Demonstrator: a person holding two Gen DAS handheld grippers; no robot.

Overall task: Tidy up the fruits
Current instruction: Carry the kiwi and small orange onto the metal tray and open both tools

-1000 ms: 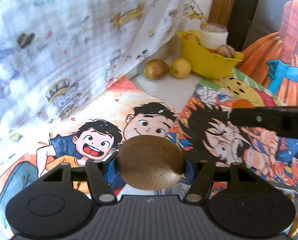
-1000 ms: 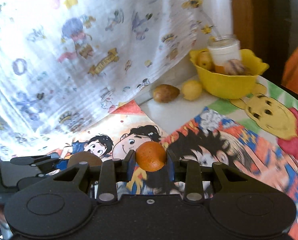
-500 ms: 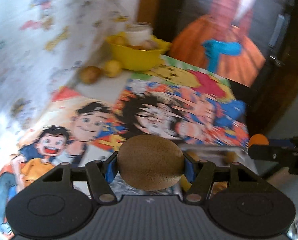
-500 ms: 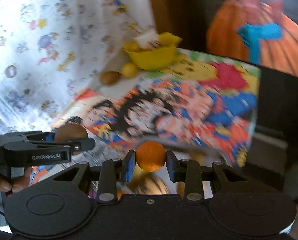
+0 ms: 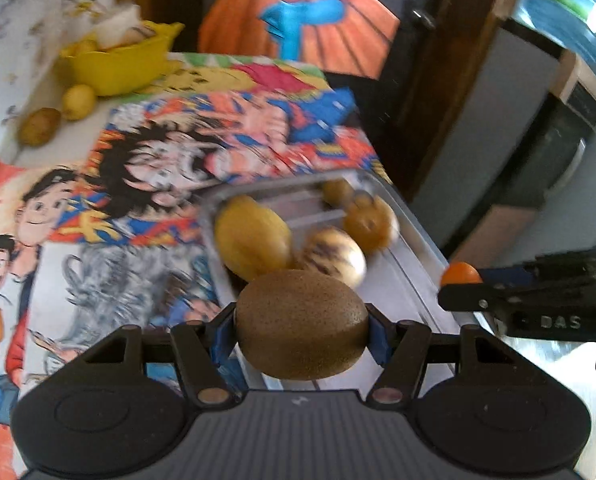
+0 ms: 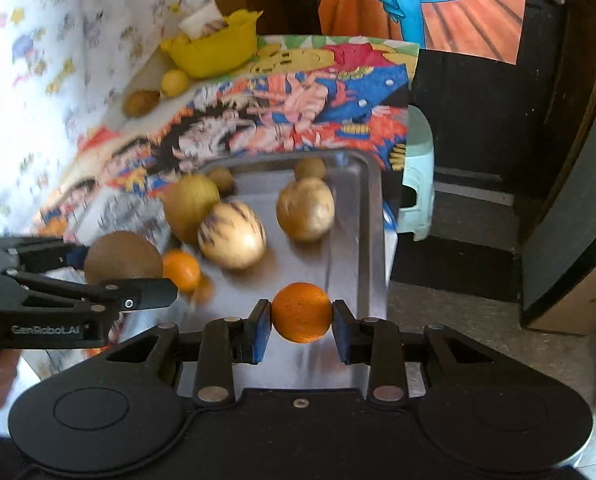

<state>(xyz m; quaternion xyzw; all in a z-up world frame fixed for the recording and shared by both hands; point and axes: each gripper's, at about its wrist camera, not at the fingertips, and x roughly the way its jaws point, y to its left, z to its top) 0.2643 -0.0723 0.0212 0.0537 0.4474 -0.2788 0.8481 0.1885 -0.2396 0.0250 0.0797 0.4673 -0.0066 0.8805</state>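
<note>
My left gripper [image 5: 301, 330] is shut on a brown kiwi [image 5: 301, 322] and holds it above the near left part of a metal tray [image 5: 414, 264]. My right gripper [image 6: 301, 330] is shut on a small orange [image 6: 301, 312] above the tray's near end [image 6: 354, 240]. The tray holds several fruits: a striped pale melon [image 6: 232, 235], a yellow-green fruit [image 6: 190, 206], a tan fruit [image 6: 305, 209] and another orange [image 6: 181, 269]. The left gripper with its kiwi [image 6: 123, 258] shows at the left of the right wrist view.
A yellow bowl [image 6: 214, 52] with fruit and a jar stands at the table's far end, with a lemon [image 6: 175, 82] and a brown fruit [image 6: 140, 102] beside it. A cartoon cloth [image 5: 158, 160] covers the table. A pale green stool [image 6: 418, 184] stands to the right.
Both grippers have swung right from the table's far end to above the metal tray, each still holding its fruit. The tray and its fruits have come into view.
</note>
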